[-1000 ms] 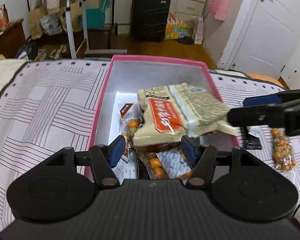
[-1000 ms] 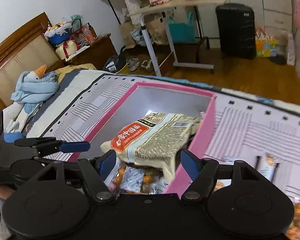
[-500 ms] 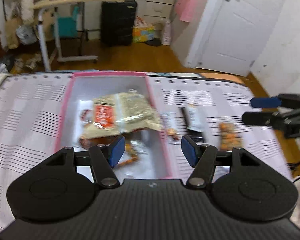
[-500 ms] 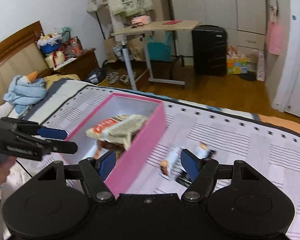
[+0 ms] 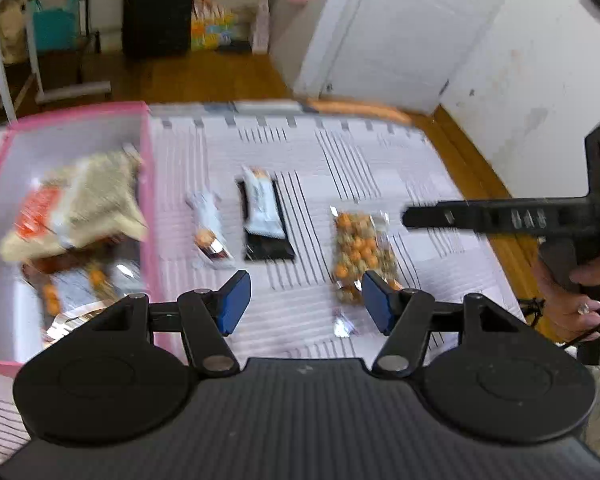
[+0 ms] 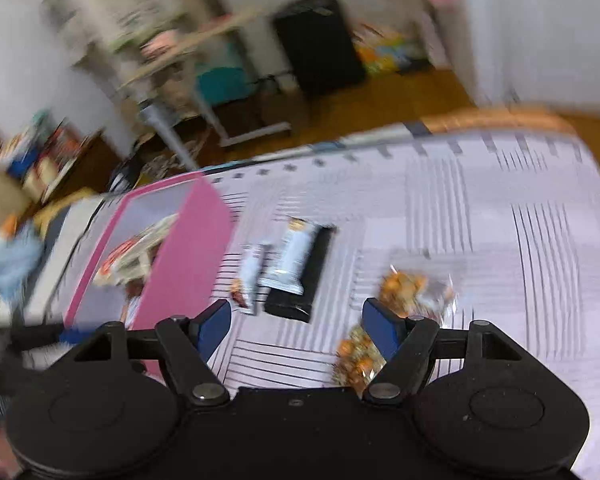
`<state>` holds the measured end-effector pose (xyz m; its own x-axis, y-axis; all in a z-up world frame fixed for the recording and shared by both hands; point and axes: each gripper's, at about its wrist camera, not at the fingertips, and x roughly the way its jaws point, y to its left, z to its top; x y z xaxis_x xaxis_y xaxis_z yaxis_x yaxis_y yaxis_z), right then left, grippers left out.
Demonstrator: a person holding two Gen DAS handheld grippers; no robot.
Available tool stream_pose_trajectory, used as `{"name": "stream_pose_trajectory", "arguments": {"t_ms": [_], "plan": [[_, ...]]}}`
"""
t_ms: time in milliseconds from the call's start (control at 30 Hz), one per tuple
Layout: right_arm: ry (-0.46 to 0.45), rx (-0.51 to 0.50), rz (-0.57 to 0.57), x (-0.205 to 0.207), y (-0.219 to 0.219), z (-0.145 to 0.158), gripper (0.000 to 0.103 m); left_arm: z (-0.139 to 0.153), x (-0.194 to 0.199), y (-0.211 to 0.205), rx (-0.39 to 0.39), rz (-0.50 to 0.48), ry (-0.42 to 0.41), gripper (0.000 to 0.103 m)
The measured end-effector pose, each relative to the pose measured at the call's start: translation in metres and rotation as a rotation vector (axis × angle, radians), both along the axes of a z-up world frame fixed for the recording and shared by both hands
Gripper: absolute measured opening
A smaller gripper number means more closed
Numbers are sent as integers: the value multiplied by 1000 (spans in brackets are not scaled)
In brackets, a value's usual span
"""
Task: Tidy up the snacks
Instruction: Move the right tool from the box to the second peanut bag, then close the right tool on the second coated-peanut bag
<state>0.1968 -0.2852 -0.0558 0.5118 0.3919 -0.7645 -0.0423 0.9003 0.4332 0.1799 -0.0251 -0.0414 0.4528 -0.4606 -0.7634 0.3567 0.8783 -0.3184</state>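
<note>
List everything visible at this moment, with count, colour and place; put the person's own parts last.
pink box: one, pink walls, white inside, on the bedspread at left.
large noodle pack: one, beige and orange, on top inside the pink box.
small snack packets: several, orange and silver, beneath it; count unclear.
slim snack packet: one, white, beside the box.
white bar wrapper: one, lying on a black packet.
bag of nuts: one, clear, orange and green contents, right of those.
striped bedspread: one, white with dark lines.
suitcase: one, black, on the floor.
left gripper: open, empty.
right gripper: open, empty.
hand: one, holding the right gripper's handle.
</note>
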Motion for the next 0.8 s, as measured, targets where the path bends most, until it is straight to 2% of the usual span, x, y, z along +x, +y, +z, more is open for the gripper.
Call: {"name": "stream_pose_trajectory", "arguments": {"t_ms": [100,200,367,500,700,800], "plan": [[54,27,-13,9,-15,-23,77,-20,7,-26,1,-23,65,60],[117,24,-39,22,-26,-46,77,-38,12,-49,21,-28,47,60],[224,-15,-69,32,-32,-74,77,-76,28,-79,3,-26,41,60],[289,-6,-92,38,-33,-92,77,-101,37,-83,-25,-25,27,60],[317,-11,-112,44,-36,-104,77,-139,38,-78,-82,-20,31,60],[342,-6,-137,49,-40,-112,77,-148,39,-83,-126,-40,28,59]]}}
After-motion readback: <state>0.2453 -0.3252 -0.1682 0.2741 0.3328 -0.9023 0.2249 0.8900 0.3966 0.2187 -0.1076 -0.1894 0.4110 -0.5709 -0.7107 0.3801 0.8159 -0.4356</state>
